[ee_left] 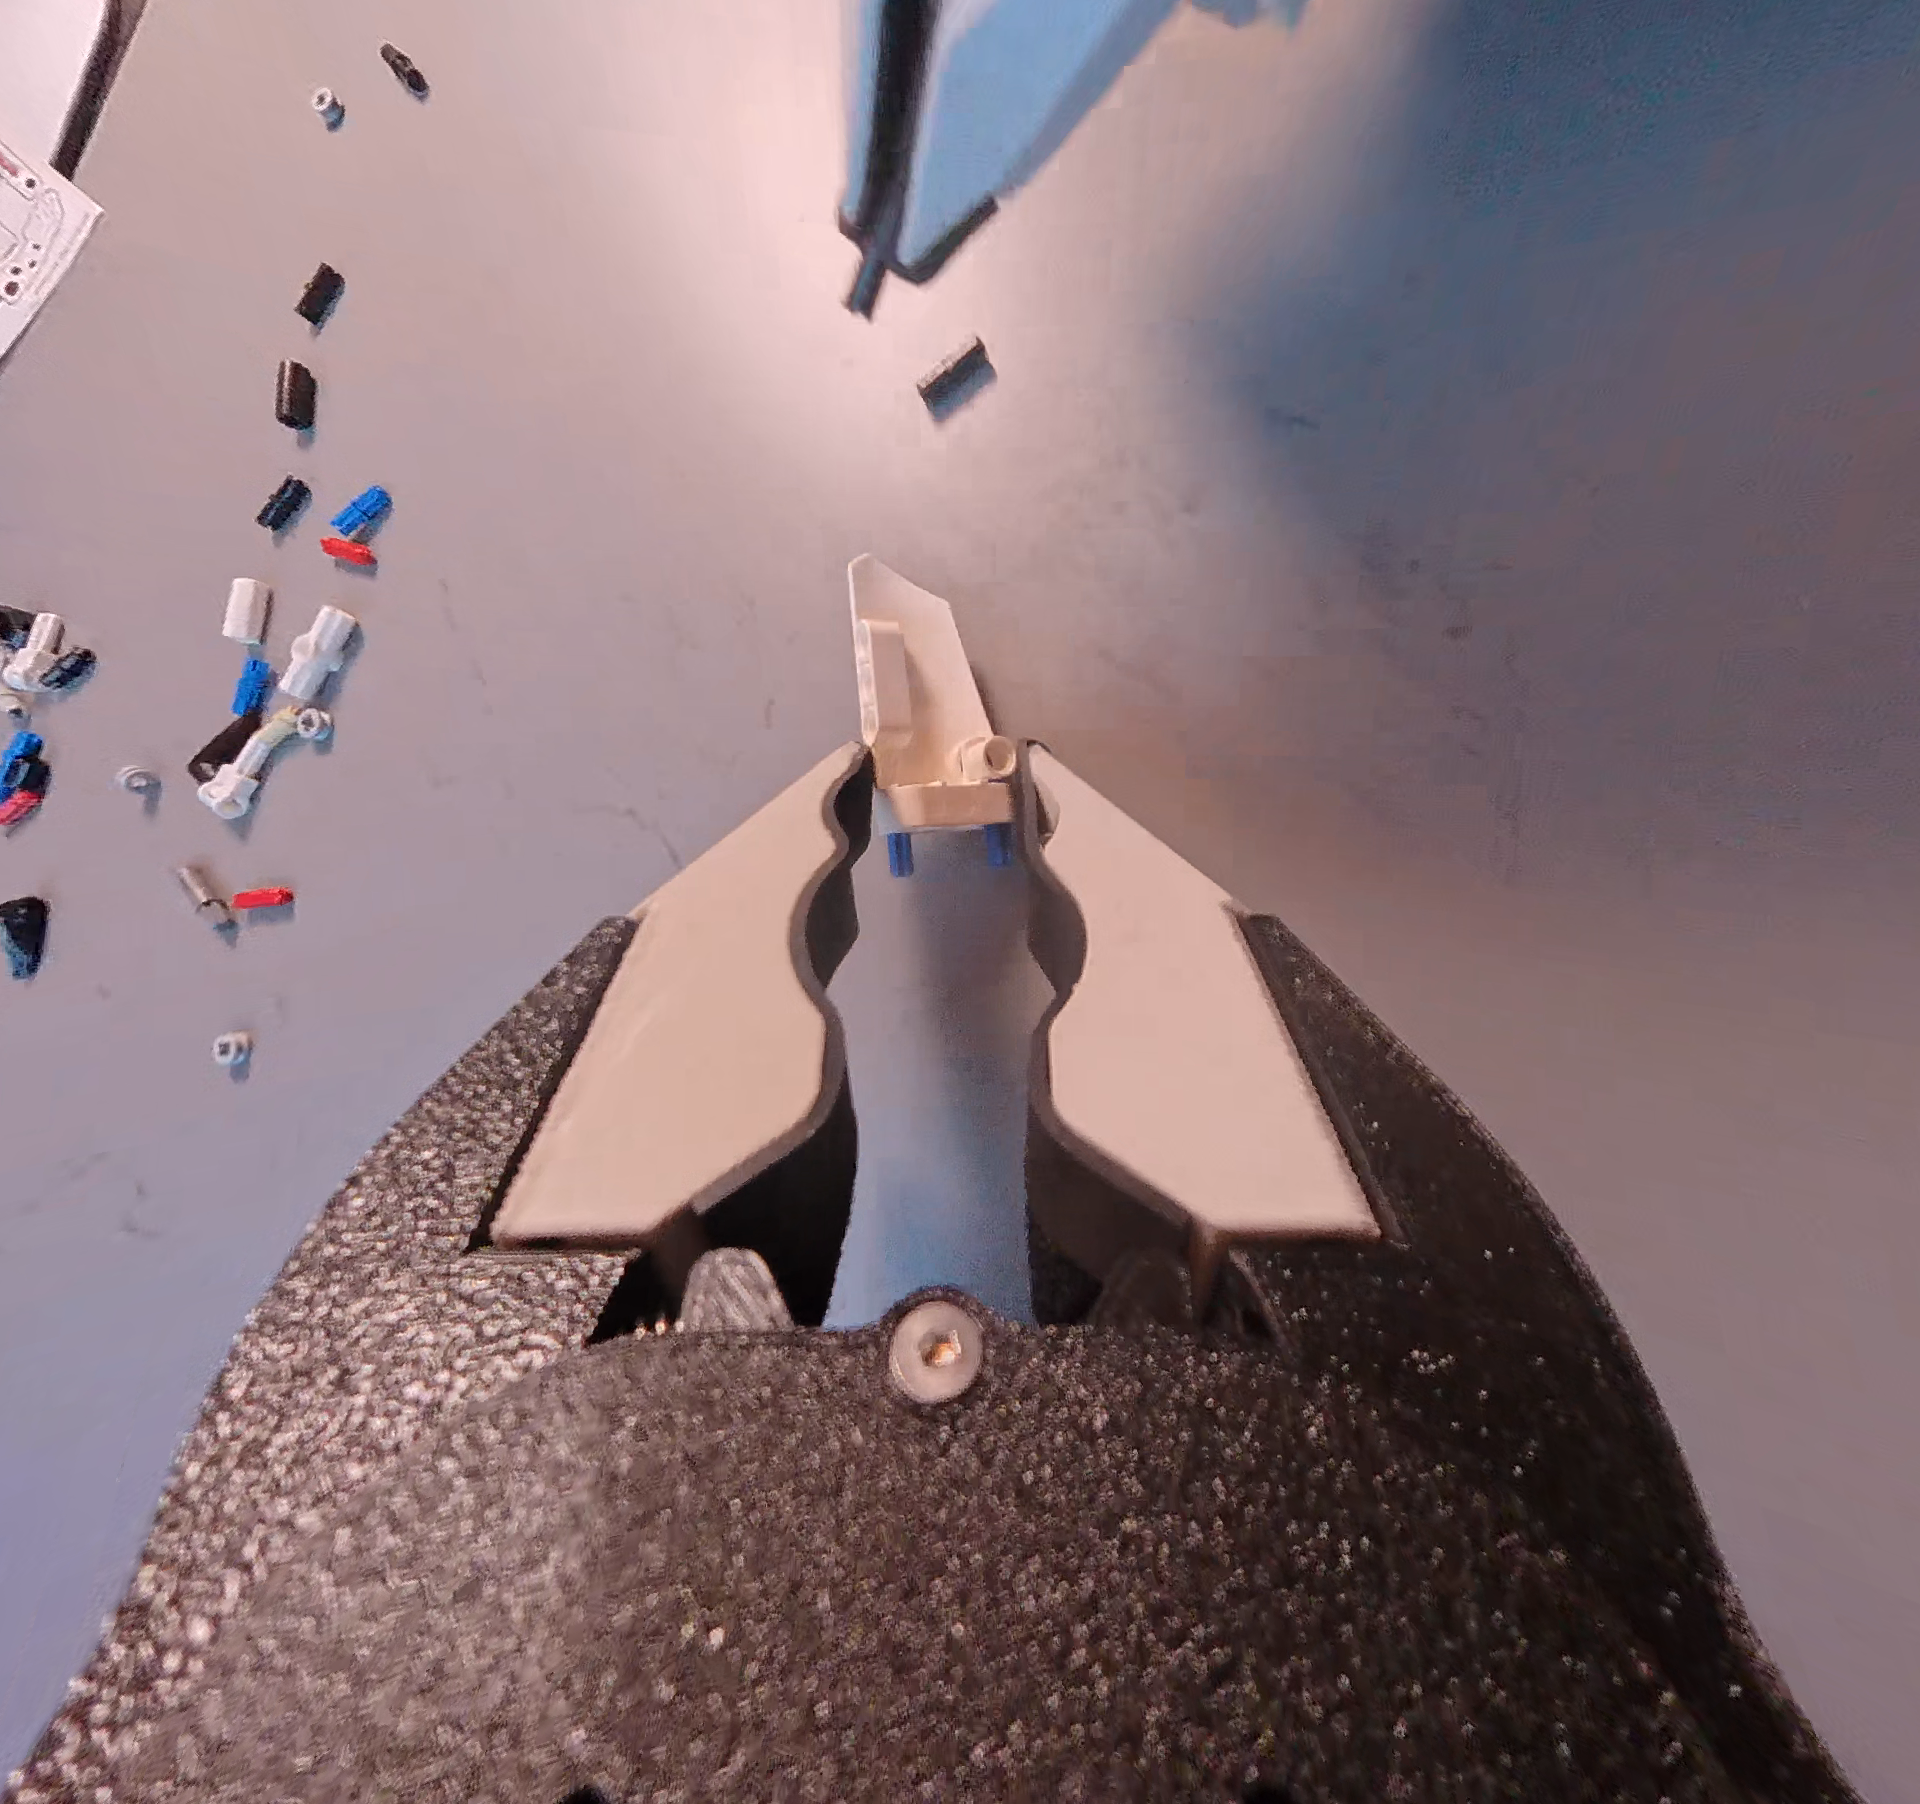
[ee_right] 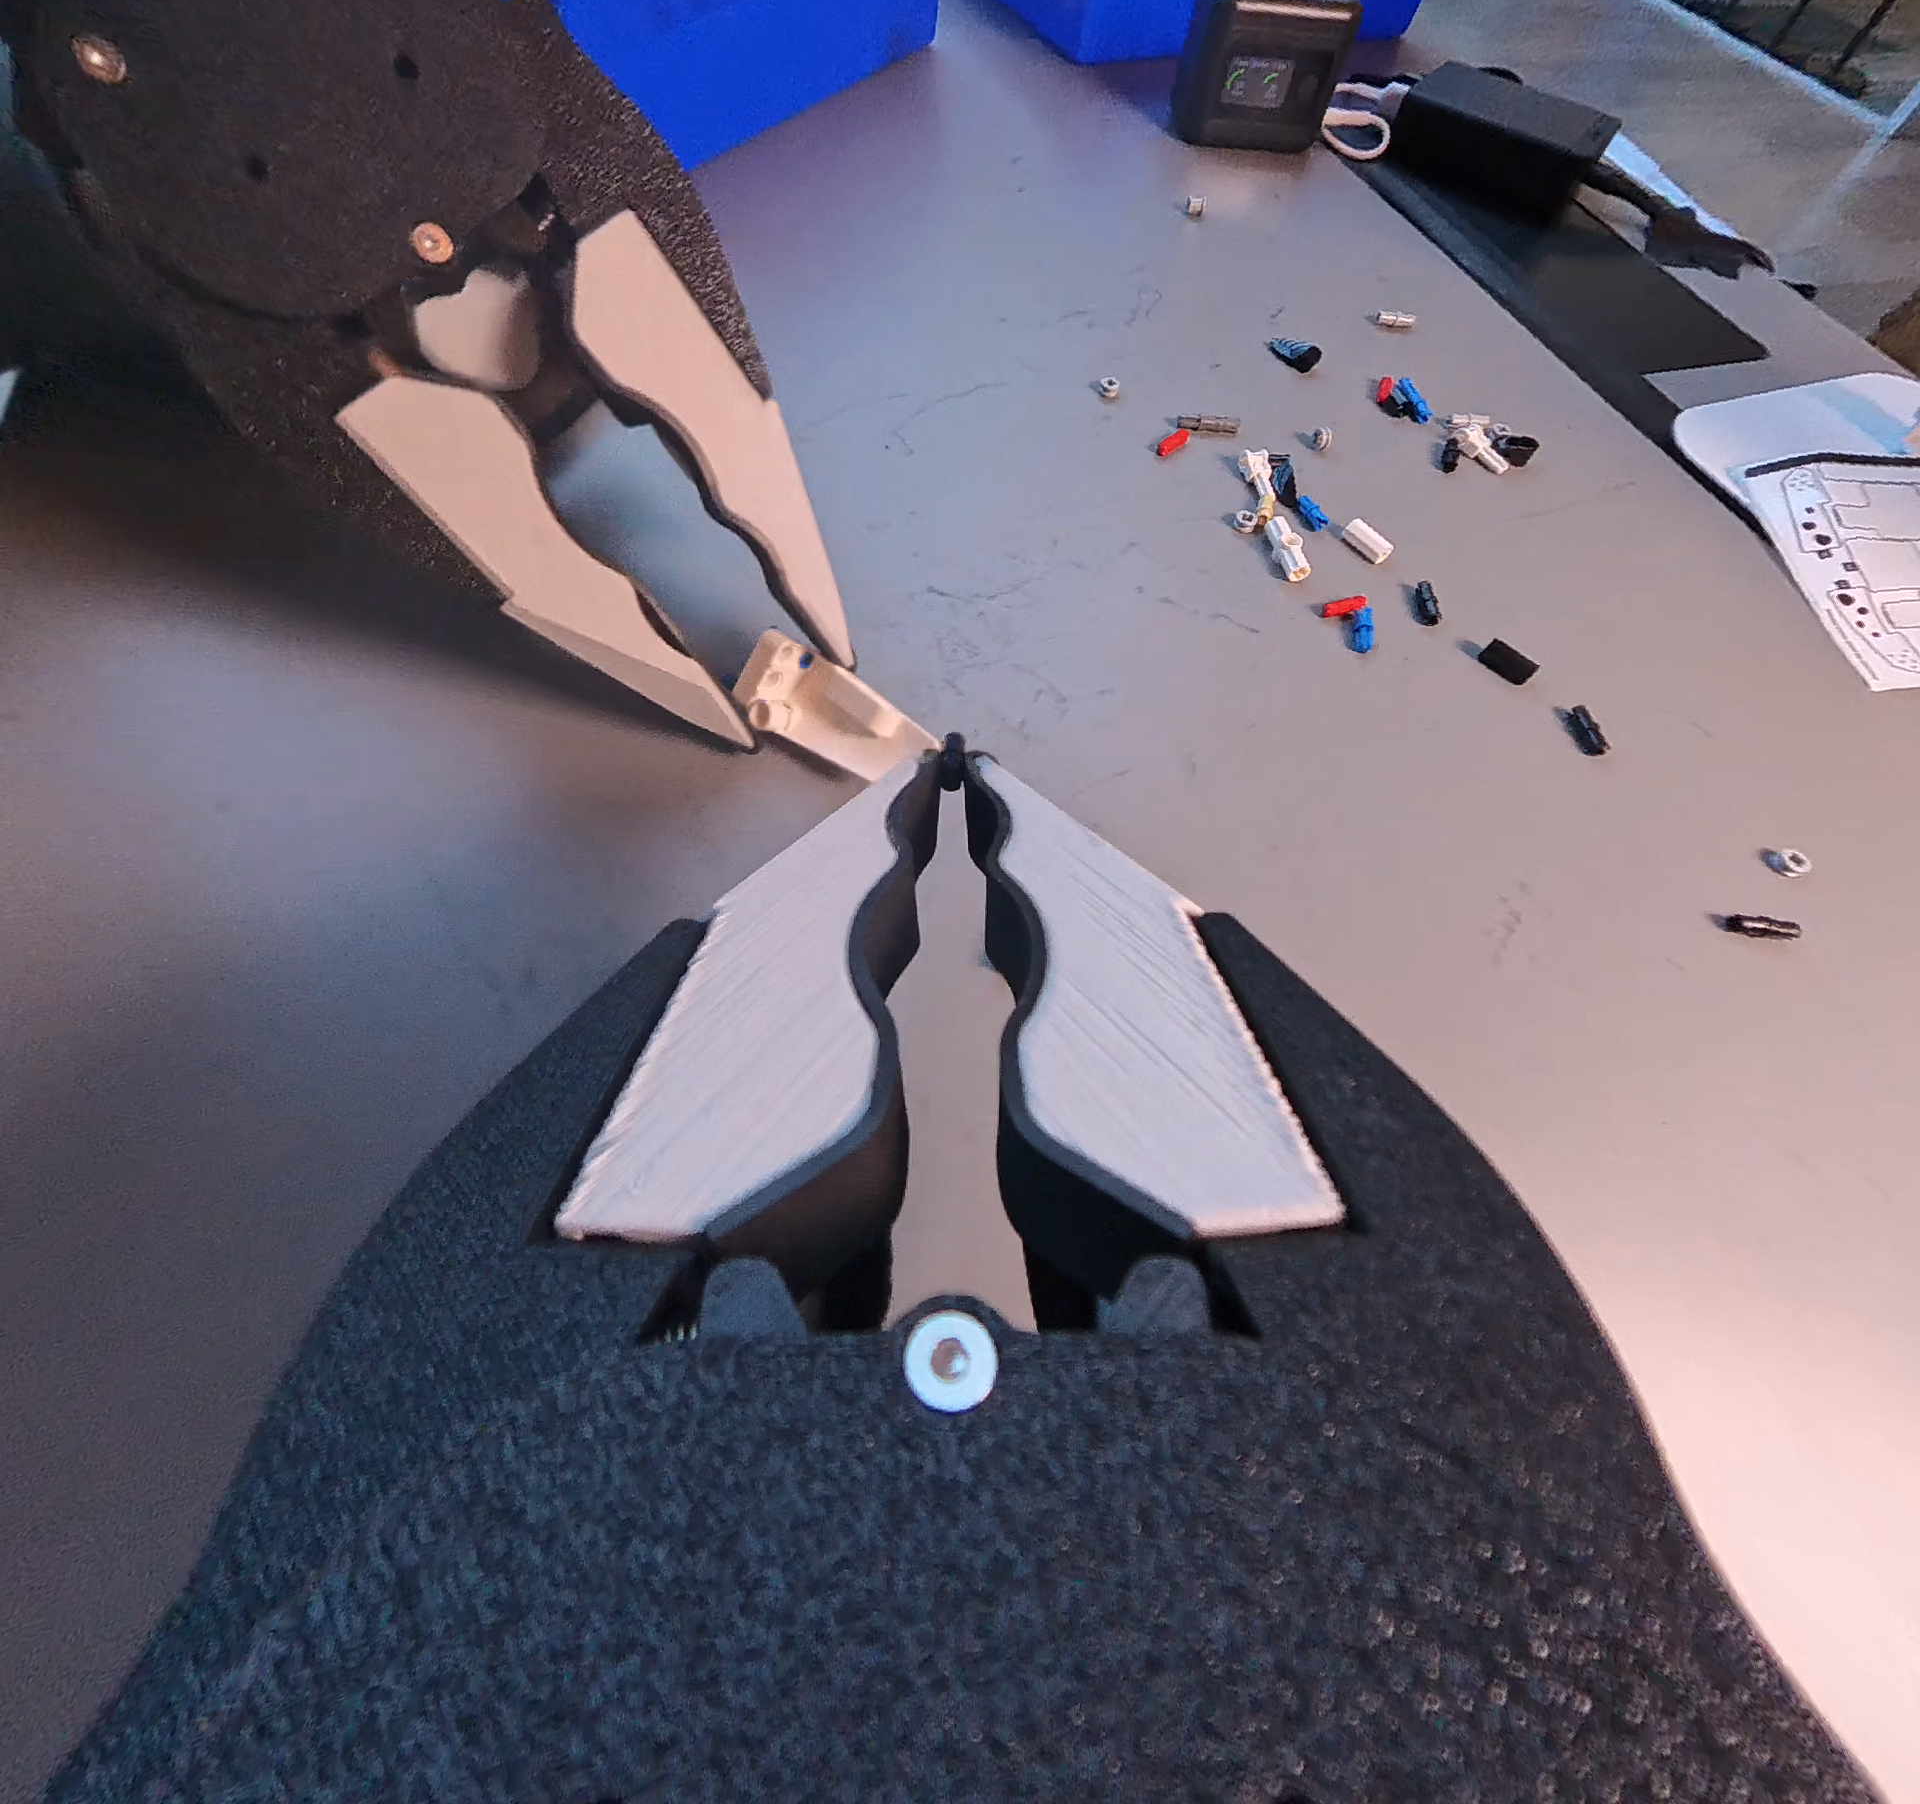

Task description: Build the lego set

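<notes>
While most of the kit is lying loose, only one small sub-assembly looks built so far, so I'd call this early days. The left gripper (ee_left: 940, 767) has its fingers clamped on a white panel piece (ee_left: 909, 663), which sticks out past the fingertips with two blue pins (ee_left: 899, 855) poking back into the gap between the fingers. The right gripper (ee_right: 951, 767) has its fingers pinched nearly together on a tiny black pin (ee_right: 952, 752), held right at the tips and sitting just beside the far point of that white panel.

My guess is the step in hand is pushing that black pin into the panel, though I can't tell if it's lined up with a hole.

Plenty left: a scatter of loose parts (ee_right: 1351, 507) in black, white, blue and red lies well off to the right of the right fingers, plus one black ribbed piece (ee_left: 954, 372) out ahead of the left fingertips. A printed sheet (ee_right: 1849, 549) sits beyond the scatter on the grey table (ee_right: 987, 300).
</notes>
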`<action>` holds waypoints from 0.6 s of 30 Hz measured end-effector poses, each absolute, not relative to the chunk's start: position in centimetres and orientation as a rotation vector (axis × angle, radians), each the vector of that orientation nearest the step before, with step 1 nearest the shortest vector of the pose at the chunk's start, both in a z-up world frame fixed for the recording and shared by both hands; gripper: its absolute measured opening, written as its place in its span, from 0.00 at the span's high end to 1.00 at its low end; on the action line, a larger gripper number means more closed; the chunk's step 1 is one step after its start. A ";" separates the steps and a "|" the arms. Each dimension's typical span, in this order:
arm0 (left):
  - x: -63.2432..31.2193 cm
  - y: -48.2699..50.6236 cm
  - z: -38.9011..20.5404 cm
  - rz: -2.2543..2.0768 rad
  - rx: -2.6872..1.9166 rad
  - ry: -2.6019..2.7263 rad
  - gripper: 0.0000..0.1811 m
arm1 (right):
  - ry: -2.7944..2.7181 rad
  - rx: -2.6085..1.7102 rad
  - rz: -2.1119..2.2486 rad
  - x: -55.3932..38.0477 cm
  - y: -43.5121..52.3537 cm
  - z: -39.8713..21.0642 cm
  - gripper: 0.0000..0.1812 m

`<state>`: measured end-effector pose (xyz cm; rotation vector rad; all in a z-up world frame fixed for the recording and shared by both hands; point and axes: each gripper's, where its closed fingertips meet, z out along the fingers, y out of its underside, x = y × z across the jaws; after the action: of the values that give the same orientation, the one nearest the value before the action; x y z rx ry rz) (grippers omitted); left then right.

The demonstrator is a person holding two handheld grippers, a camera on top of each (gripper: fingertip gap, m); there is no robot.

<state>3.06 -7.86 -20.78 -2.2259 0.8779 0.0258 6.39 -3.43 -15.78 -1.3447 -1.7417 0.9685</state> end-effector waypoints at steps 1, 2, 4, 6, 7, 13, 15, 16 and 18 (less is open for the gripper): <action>3.2 -7.5 -20.8 -0.022 -2.237 0.854 0.85 | -1.754 -1.342 0.950 6.4 -3.4 -16.0 0.98; 3.3 -7.4 -20.9 -0.077 -2.261 0.831 0.85 | -1.765 -1.340 0.931 6.4 -3.4 -16.3 0.98; 3.5 -7.4 -21.1 -0.204 -2.300 0.765 0.84 | -1.779 -1.337 0.911 6.4 -3.4 -16.5 0.98; 3.4 -7.5 -20.5 -0.337 -2.313 0.649 0.83 | -1.781 -1.340 0.909 6.5 -3.4 -16.6 0.98; 3.2 -7.6 -20.2 -0.401 -2.328 0.577 0.81 | -1.778 -1.342 0.908 6.5 -3.3 -16.6 0.98; 2.3 -6.8 -20.0 -0.515 -2.385 0.270 0.77 | -1.759 -1.366 0.920 6.5 -2.9 -16.5 0.98; 2.5 -6.6 -20.4 -0.496 -2.422 0.262 0.78 | -1.755 -1.373 0.921 6.5 -2.8 -16.6 0.98; 2.6 -6.5 -20.8 -0.460 -2.436 0.272 0.79 | -1.751 -1.376 0.921 6.5 -2.8 -16.6 0.98; 2.3 -6.2 -21.2 -0.358 -2.451 0.296 0.86 | -1.743 -1.373 0.919 6.6 -2.7 -16.3 0.98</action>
<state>2.28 -6.24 -21.21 -2.4508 0.2960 -0.3579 6.65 -2.69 -16.33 -1.3729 -1.7427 0.9186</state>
